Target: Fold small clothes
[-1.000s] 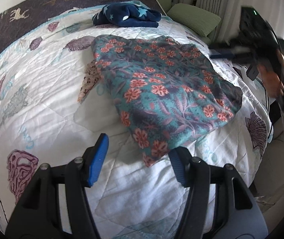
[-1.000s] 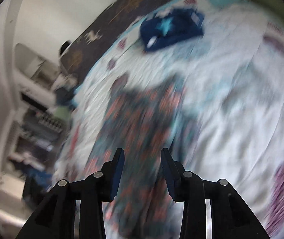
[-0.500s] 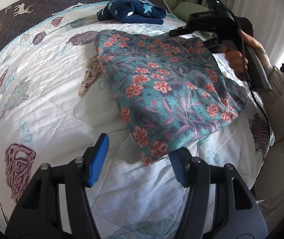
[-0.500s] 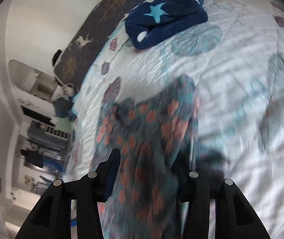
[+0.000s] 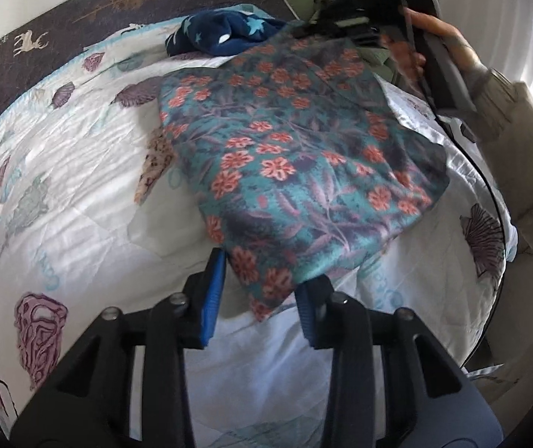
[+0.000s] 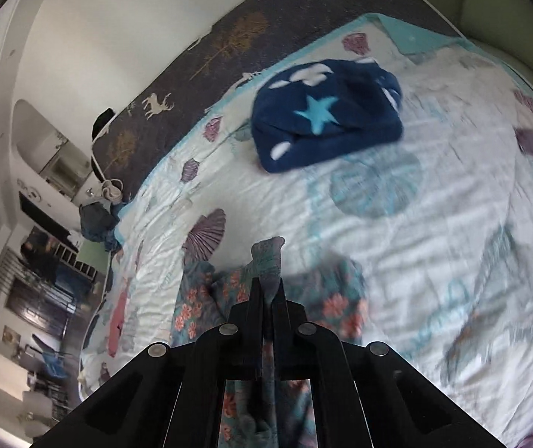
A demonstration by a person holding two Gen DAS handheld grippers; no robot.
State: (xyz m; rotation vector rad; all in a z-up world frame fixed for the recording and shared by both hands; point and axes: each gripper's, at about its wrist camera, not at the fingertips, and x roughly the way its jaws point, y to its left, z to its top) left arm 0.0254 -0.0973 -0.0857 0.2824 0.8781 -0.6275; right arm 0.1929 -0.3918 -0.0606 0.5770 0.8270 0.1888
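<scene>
Right hand-held gripper [image 6: 266, 291] just clamped on teal floral fleece garment [image 5: 296, 164]; left hand-held gripper [image 5: 260, 291] closing, corner between its fingers; pad contact unclear.

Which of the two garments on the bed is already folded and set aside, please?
The navy star-print garment, lying folded near the headboard, untouched. The teal floral garment is pinched at one corner by the right hand-held gripper.

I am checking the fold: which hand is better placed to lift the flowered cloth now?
Right. Its gripper is already shut on the far corner of the flowered cloth; the left gripper only straddles the near corner, jaws just closing.
</scene>
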